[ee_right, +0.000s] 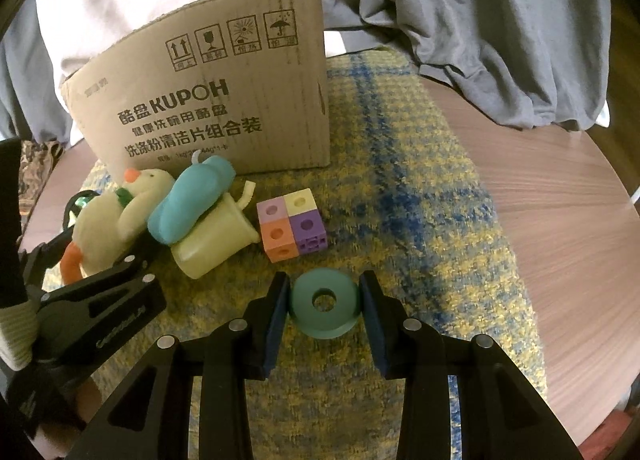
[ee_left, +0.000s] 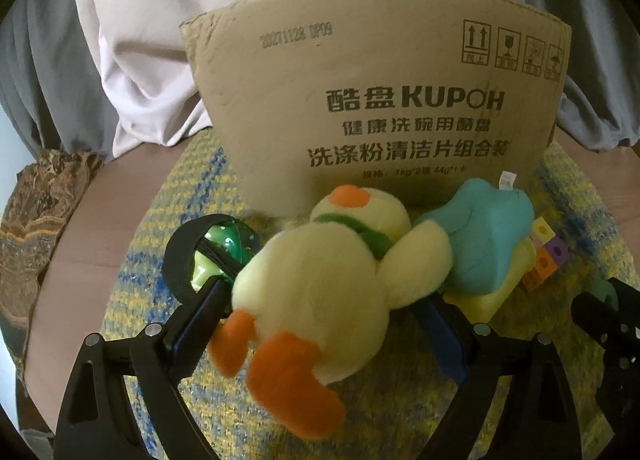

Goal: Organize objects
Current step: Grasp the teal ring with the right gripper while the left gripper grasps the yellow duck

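A yellow plush duck [ee_left: 320, 292] with orange feet lies on the mat between my left gripper's [ee_left: 320, 300] blue pads, which touch both its sides. A blue plush toy [ee_left: 484, 244] leans on the duck's wing and on a pale green cup [ee_right: 216, 244] lying on its side. In the right wrist view my right gripper [ee_right: 323, 300] is shut on a teal ring [ee_right: 304, 312], held just above the mat. A block of coloured cubes [ee_right: 292, 228] sits just beyond the ring. A cardboard box [ee_right: 224, 100] stands upright behind the toys.
A yellow and blue woven mat [ee_right: 400, 180] covers the middle of a round wooden table [ee_right: 560, 220]. A green ball [ee_left: 216, 252] in a black ring lies left of the duck. Grey and white clothes [ee_right: 480, 20] hang over the far edge. A patterned cloth [ee_left: 36, 220] lies at the left.
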The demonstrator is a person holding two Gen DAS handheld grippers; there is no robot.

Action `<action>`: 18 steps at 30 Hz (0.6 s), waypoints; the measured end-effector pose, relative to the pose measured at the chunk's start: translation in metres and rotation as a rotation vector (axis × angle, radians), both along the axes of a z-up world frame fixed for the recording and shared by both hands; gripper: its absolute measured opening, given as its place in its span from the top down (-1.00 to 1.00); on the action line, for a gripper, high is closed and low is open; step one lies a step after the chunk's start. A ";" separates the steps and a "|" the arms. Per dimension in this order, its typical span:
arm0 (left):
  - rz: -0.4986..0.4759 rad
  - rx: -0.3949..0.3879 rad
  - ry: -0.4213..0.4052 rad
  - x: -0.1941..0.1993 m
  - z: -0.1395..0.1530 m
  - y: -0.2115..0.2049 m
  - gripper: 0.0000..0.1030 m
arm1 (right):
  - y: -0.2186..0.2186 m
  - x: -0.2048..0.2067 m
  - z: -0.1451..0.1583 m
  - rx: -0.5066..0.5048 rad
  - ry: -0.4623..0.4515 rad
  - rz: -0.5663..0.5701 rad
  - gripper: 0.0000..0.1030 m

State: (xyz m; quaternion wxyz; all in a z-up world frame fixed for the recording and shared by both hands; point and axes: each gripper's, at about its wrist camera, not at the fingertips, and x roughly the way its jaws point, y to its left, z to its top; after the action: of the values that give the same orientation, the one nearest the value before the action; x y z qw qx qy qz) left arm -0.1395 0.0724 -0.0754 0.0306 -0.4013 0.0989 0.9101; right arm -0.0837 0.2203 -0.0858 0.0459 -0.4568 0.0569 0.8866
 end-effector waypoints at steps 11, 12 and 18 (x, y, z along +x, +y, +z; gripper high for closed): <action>-0.006 0.003 -0.005 -0.001 0.001 -0.001 -0.06 | 0.003 -0.002 0.002 -0.004 -0.001 -0.004 0.30; -0.006 0.004 -0.004 -0.001 0.002 -0.002 -0.05 | 0.003 -0.001 0.002 -0.003 0.001 -0.004 0.29; -0.006 0.023 0.007 0.006 0.011 -0.005 -0.03 | 0.001 0.001 0.011 0.010 0.028 0.001 0.29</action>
State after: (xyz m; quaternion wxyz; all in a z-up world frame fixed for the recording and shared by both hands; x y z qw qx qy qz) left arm -0.1338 0.0673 -0.0644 0.0379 -0.3972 0.0896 0.9126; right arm -0.0822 0.2215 -0.0743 0.0467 -0.4443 0.0528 0.8931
